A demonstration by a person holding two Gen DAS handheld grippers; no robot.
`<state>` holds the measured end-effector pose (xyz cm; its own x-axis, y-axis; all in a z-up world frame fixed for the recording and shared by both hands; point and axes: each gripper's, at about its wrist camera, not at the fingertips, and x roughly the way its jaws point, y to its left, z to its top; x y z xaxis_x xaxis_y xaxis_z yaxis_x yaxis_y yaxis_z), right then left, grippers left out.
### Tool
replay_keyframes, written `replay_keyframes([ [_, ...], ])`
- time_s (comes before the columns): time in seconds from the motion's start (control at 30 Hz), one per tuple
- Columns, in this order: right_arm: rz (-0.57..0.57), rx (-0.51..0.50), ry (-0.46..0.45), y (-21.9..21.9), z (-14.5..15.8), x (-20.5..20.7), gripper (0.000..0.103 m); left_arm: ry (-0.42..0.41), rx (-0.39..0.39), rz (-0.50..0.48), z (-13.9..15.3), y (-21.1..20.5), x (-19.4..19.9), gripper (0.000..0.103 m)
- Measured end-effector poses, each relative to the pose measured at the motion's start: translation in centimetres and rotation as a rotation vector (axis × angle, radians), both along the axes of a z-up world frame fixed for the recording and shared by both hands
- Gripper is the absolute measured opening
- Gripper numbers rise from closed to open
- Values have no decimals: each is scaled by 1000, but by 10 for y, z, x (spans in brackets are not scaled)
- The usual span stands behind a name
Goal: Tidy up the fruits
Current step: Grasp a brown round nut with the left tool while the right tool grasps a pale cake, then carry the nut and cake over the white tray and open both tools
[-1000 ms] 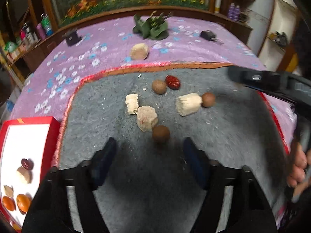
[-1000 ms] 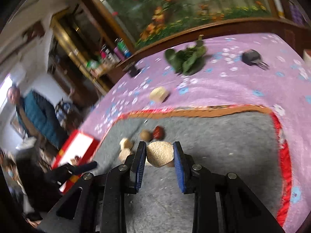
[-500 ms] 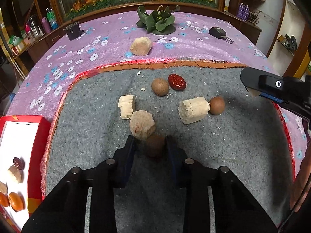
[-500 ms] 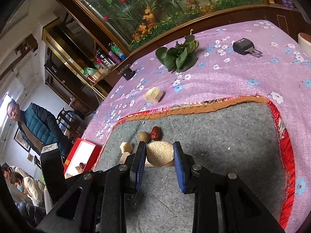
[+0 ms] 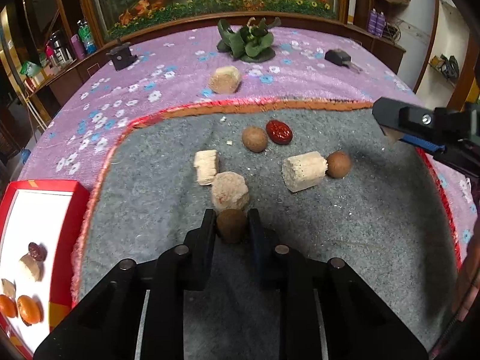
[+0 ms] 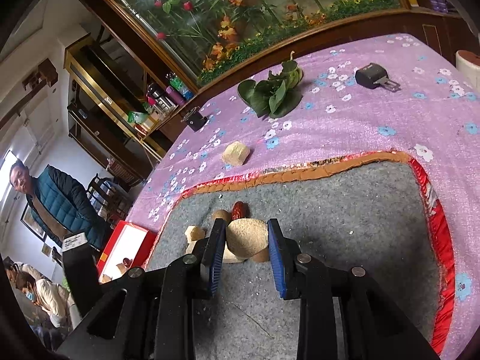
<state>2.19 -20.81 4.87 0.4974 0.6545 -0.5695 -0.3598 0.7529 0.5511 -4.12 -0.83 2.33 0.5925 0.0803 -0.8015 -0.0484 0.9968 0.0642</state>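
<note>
Grey felt, coarse and flecked with pale crumbs, makes up the mat (image 5: 345, 234) I am working on; its edge is bound in shiny red and orange trim. It lies on a purple cloth (image 5: 144, 90) printed with small white and blue flowers, and behind that runs a dark wooden ledge under a long glass case of plants and orange blossoms. Shelves with bottles stand in the left corner, and a person in a dark quilted jacket (image 6: 57, 204) stands off to the side in my right wrist view.

My left gripper (image 5: 231, 225) is closing its jaws on a small round brown fruit (image 5: 231, 225), dull and smooth, whose sides meet the black pads. Just beyond it, touching or nearly so, sits a rough, crumbly pinkish-beige chunk (image 5: 229, 191). Farther out are a ridged pale block (image 5: 206, 166), a pale cylinder (image 5: 304, 170) touching another brown ball (image 5: 338, 164), and a third brown ball (image 5: 254, 139) beside a wrinkled, glossy red date (image 5: 279, 132).

My right gripper (image 6: 246, 241) stands narrow, its blue pads clamped on a grainy tan lump (image 6: 246, 238) held above the mat.

At the left, a red-rimmed white tray (image 5: 45, 184) holds a dark date, pale pieces and two orange fruits. A leafy green bunch (image 5: 247, 42) and another beige chunk (image 5: 225, 79) rest on the cloth.
</note>
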Motion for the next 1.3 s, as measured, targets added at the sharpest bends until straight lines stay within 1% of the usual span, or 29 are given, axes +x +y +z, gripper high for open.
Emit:
replay_keyframes([
  [0.13, 4, 5, -12, 1, 1, -1, 29, -66, 7, 5, 20, 8, -19, 18],
  [0.23, 8, -2, -27, 4, 2, -2, 29, -136, 18, 12, 39, 18, -46, 18],
  [0.3, 4, -10, -39, 5, 1, -4, 29, -168, 32, 18, 46, 26, -62, 18],
  [0.43, -13, -17, -76, 5, 2, -6, 29, -201, 18, 54, 56, 54, -95, 18],
  [0.63, -50, -10, -105, 4, 4, -10, 29, -252, 36, 129, 69, 91, -127, 18],
  [0.77, -46, 51, -96, 11, 11, -21, 29, -289, 53, 172, 78, 115, -145, 18],
  [0.87, -2, 64, -123, 31, 23, -33, 29, -307, 58, 210, 82, 133, -153, 18],
  [0.93, 53, 80, -132, 53, 32, -39, 28, -322, 61, 248, 83, 147, -159, 18],
  [1.1, 204, 102, -163, 125, 53, -61, 28, -336, 76, 331, 76, 179, -168, 19],
  [1.23, 323, 72, -165, 184, 54, -79, 28, -328, 92, 358, 64, 195, -169, 19],
  [1.3, 382, 37, -164, 215, 50, -90, 28, -318, 97, 361, 58, 200, -170, 19],
])
